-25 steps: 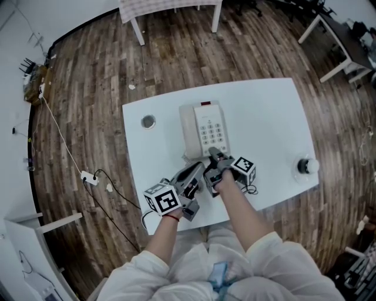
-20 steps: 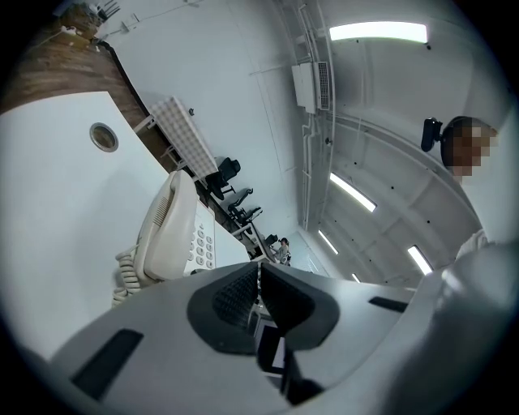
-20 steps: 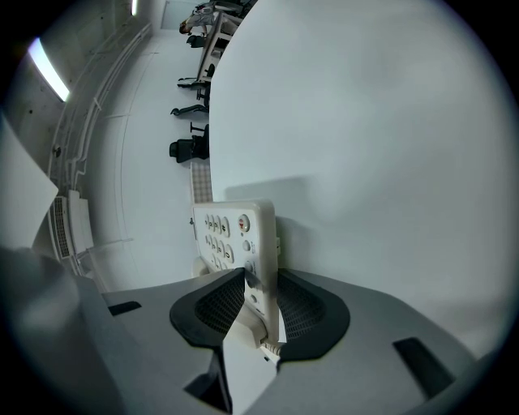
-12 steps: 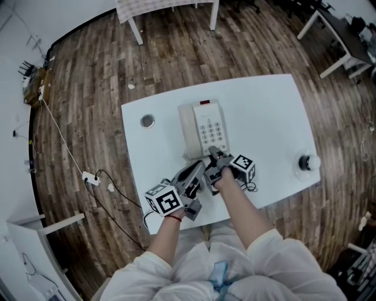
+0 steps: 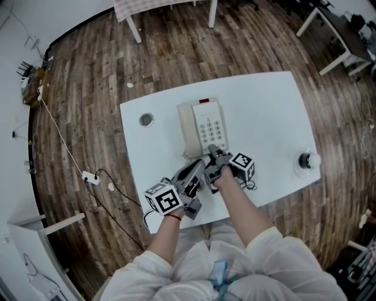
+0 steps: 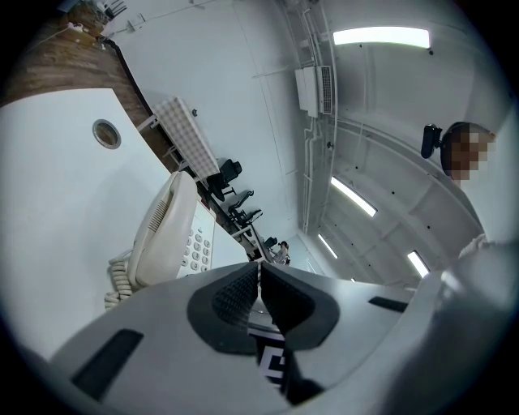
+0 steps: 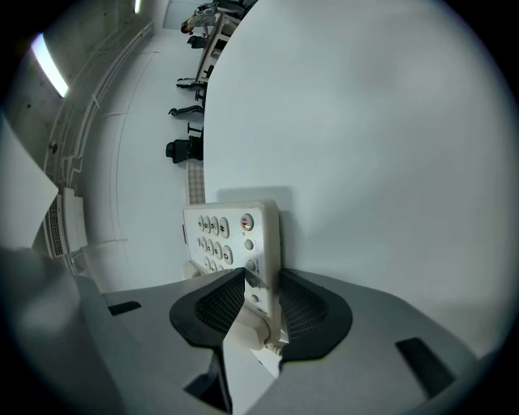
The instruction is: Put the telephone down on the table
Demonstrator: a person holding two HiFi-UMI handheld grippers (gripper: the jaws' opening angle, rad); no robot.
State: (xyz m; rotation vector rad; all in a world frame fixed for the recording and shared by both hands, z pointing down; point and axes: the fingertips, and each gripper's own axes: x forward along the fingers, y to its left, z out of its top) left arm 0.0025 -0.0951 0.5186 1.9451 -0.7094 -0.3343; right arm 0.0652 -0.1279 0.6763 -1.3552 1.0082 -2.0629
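Observation:
The cream telephone (image 5: 202, 126) lies on the white table (image 5: 264, 111), its handset on the cradle at the left and its keypad at the right. My right gripper (image 5: 215, 154) is shut on the near edge of the telephone (image 7: 235, 235); both pads press its keypad side in the right gripper view (image 7: 259, 296). I cannot tell whether that edge is lifted off the table. My left gripper (image 5: 198, 166) sits just to the left, shut with nothing between its pads (image 6: 259, 271). Ahead of it are the telephone (image 6: 166, 231) and its coiled cord (image 6: 120, 280).
A round grommet hole (image 5: 147, 120) is in the table's far left part. A small black-and-white object (image 5: 305, 163) stands by the right edge. A cable and a power strip (image 5: 89, 176) lie on the wooden floor at the left. Other white tables (image 5: 170, 9) stand beyond.
Only the head view has shifted a little. Both grippers and the telephone keep their places.

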